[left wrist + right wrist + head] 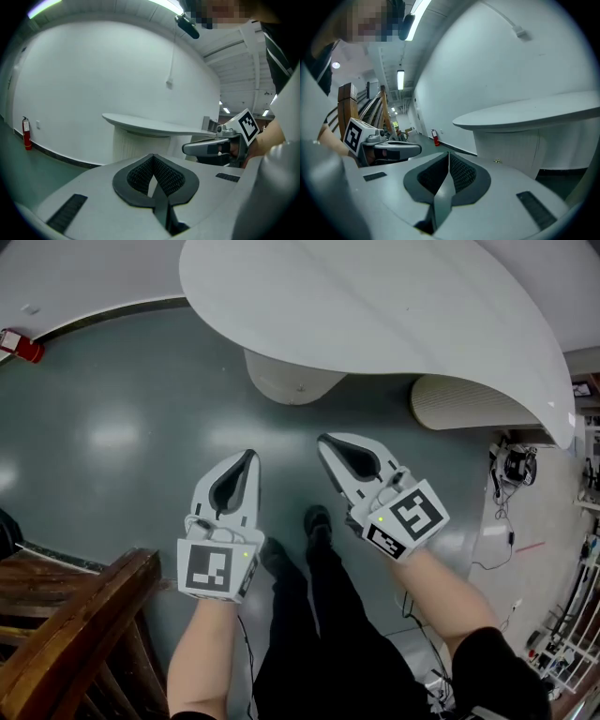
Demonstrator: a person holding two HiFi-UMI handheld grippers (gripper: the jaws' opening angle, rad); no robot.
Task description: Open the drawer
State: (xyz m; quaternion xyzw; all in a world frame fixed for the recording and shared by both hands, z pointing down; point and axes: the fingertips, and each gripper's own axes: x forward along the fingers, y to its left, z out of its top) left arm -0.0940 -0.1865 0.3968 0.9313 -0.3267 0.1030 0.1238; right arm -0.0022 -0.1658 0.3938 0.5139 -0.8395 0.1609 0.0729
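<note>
Two pairs of jaws are pressed fully together with nothing between them. The left gripper [248,457] and the right gripper [325,441] hang side by side, near each other but apart, their tips aimed toward the near edge of the white counter [375,296]. Bare forearms [202,662] carry them above the grey-green floor [112,437] and the person's black trousers [309,643]. Under the counter's near edge stands a rounded ribbed base [286,381] with a small metal fitting [497,161] on its face. A second ribbed base [459,404] sits under the counter's right end. Which part is the drawer cannot be told, and neither gripper touches the counter or its bases. A red fire extinguisher [21,345] stands by the wall at far left, and a wooden stair rail [75,634] crosses the lower left.
</note>
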